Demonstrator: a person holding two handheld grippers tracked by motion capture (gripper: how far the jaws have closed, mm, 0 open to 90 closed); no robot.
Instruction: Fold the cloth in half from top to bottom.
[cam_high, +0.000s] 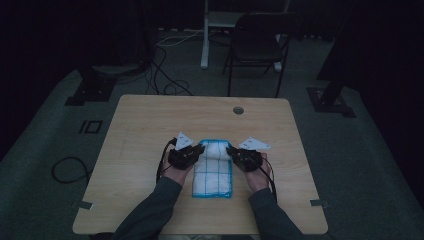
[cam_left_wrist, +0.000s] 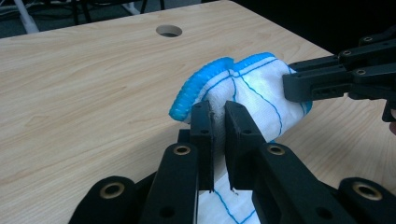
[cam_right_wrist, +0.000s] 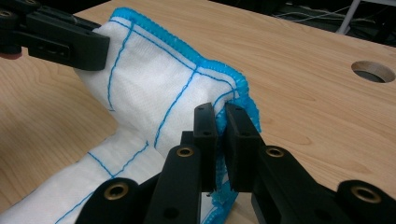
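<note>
A white cloth with blue grid lines and a blue hem (cam_high: 213, 167) lies on the wooden table (cam_high: 150, 125), its far end lifted and folding back. My left gripper (cam_high: 198, 150) is shut on the cloth's far left corner; in the left gripper view the cloth (cam_left_wrist: 252, 88) is pinched between the black jaws of my left gripper (cam_left_wrist: 218, 122). On the far right corner my right gripper (cam_high: 230, 151) is shut; the right gripper view has the hem of the cloth (cam_right_wrist: 154, 93) clamped in my right gripper (cam_right_wrist: 221, 125).
A round cable hole (cam_high: 238, 110) sits near the table's far edge. Behind the table stand a dark chair (cam_high: 257, 45) and a white post (cam_high: 205, 35). Cables (cam_high: 165, 75) run across the grey floor.
</note>
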